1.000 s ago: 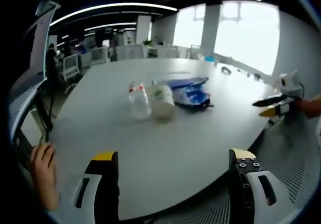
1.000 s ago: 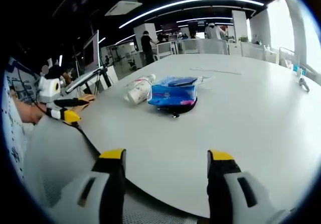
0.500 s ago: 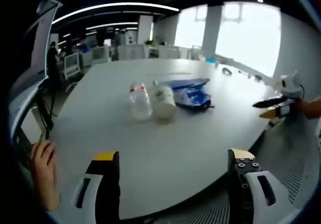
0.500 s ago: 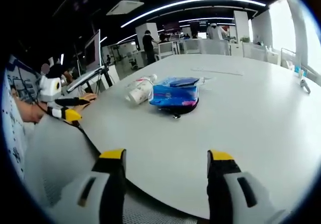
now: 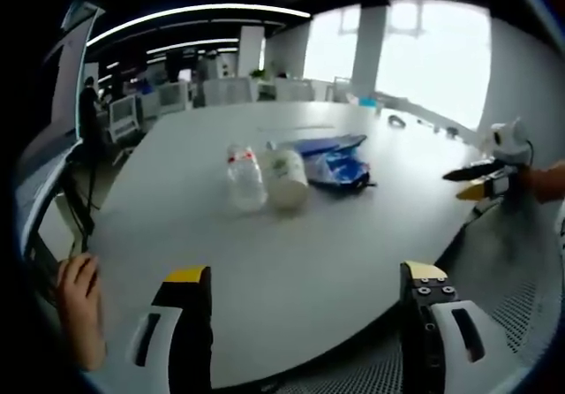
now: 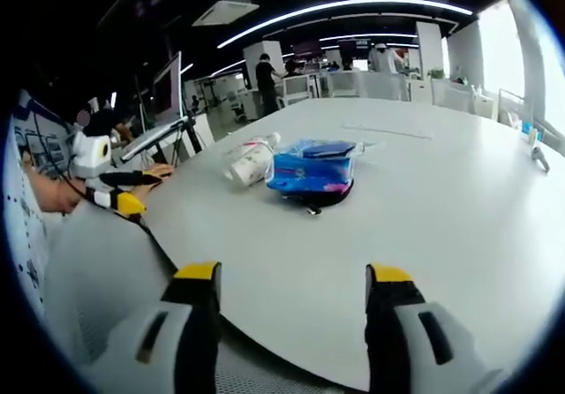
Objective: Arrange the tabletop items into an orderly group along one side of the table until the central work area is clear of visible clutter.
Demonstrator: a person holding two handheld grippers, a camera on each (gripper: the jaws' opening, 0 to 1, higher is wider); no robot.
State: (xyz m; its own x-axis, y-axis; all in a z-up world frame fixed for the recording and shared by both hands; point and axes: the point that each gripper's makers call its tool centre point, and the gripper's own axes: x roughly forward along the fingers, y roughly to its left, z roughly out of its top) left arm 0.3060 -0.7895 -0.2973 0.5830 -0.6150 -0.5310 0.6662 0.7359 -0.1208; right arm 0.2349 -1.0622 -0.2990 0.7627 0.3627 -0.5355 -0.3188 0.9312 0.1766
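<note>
On the big white table (image 5: 291, 244) lie a clear plastic bottle (image 5: 244, 176) with a red cap, a white cup (image 5: 286, 178) on its side beside it, and a blue packet (image 5: 340, 169) with a blue flat item behind it. My left gripper (image 5: 305, 281) stands open over the near edge, nothing between its jaws. The right gripper (image 5: 472, 183) comes into the left gripper view at the right edge. In the right gripper view the bottle and cup (image 6: 248, 162) lie left of the blue packet (image 6: 311, 173); my right gripper (image 6: 294, 281) is open and empty, with the left gripper (image 6: 119, 191) at far left.
A hand (image 5: 78, 306) rests at the table's left edge. Small items (image 5: 397, 122) lie on the far side near the windows. Mesh chair backs (image 6: 97, 261) sit below the table edge. Desks, monitors and people fill the office behind.
The right gripper view has drifted slightly, so the packet sits a little lower and to the right. The items on the table have not moved.
</note>
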